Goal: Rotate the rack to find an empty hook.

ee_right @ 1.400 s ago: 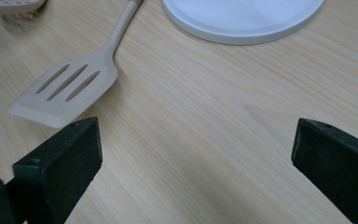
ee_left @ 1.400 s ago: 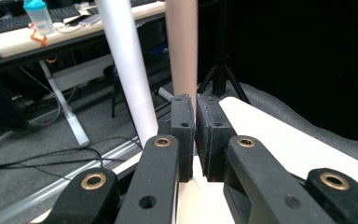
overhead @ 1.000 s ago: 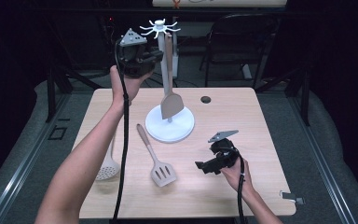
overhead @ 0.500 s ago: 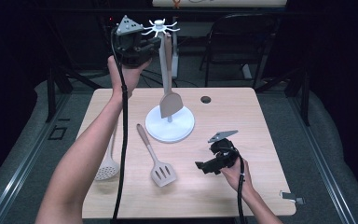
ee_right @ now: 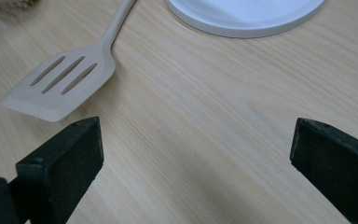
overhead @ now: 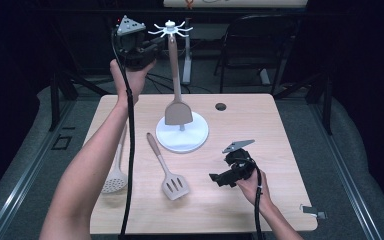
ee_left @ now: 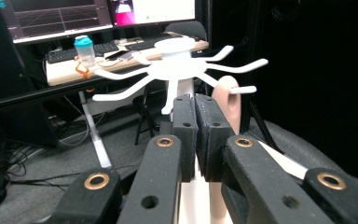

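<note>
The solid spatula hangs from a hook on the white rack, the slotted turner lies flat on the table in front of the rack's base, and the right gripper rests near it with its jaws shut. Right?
Not quite. The right gripper has its jaws wide open, with bare table between them, as the right gripper view shows. The solid spatula does hang from the white rack, and the slotted turner lies flat before its base.

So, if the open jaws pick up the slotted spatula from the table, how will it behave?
The slotted spatula looks thin and probably light. Its broad head likely outweighs the slim handle, so a grip far up the handle may let it tilt. Lying flat on the table, its smooth surface might slip.
</note>
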Demonstrator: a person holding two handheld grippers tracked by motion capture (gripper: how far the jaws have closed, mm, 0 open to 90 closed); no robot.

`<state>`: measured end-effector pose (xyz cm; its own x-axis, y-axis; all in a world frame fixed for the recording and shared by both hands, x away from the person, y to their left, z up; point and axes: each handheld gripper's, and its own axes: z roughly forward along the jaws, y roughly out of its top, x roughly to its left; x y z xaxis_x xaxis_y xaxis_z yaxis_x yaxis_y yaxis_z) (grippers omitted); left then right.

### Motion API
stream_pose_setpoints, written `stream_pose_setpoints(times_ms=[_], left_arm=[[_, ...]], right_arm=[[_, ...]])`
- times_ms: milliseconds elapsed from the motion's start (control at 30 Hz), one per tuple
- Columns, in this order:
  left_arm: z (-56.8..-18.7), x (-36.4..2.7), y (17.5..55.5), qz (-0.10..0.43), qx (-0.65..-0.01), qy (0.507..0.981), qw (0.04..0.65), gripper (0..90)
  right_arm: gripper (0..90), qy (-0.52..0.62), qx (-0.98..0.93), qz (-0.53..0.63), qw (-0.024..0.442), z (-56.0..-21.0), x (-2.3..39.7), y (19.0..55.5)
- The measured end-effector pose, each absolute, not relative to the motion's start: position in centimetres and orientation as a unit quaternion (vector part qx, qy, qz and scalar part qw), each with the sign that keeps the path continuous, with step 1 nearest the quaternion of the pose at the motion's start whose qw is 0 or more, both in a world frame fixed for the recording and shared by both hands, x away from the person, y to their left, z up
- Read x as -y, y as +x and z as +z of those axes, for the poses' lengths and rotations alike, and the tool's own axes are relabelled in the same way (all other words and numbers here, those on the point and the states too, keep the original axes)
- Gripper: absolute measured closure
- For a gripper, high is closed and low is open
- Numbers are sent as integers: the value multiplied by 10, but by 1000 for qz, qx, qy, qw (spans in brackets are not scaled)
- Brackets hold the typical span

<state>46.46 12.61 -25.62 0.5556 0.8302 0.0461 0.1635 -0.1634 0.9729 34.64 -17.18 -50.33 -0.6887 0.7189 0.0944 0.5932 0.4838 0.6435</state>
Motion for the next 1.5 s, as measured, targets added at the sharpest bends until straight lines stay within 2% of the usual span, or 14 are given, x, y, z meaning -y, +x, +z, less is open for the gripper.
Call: stream_pose_setpoints(times_ms=[667, 800, 900, 1000, 1200, 1333, 1500], left_arm=[[-255, -135, 476, 320, -378, 690, 528, 872], [-258, -137, 471, 323, -375, 692, 526, 832], [-261, -143, 465, 323, -378, 689, 527, 777], [-267, -149, 461, 316, -381, 697, 519, 682], [-290, -156, 454, 289, -389, 723, 492, 419], [-314, -160, 450, 271, -391, 743, 470, 292], [-343, -166, 444, 256, -396, 755, 455, 195]], right_arm=[[28, 380, -860, 329, 93, -505, 169, 347], [32, 378, -860, 329, 92, -505, 169, 346], [35, 377, -861, 330, 92, -505, 169, 346], [37, 375, -863, 326, 92, -505, 169, 346], [37, 374, -865, 324, 89, -506, 166, 346], [37, 371, -867, 322, 83, -507, 165, 346], [37, 370, -871, 314, 82, -509, 163, 345]])
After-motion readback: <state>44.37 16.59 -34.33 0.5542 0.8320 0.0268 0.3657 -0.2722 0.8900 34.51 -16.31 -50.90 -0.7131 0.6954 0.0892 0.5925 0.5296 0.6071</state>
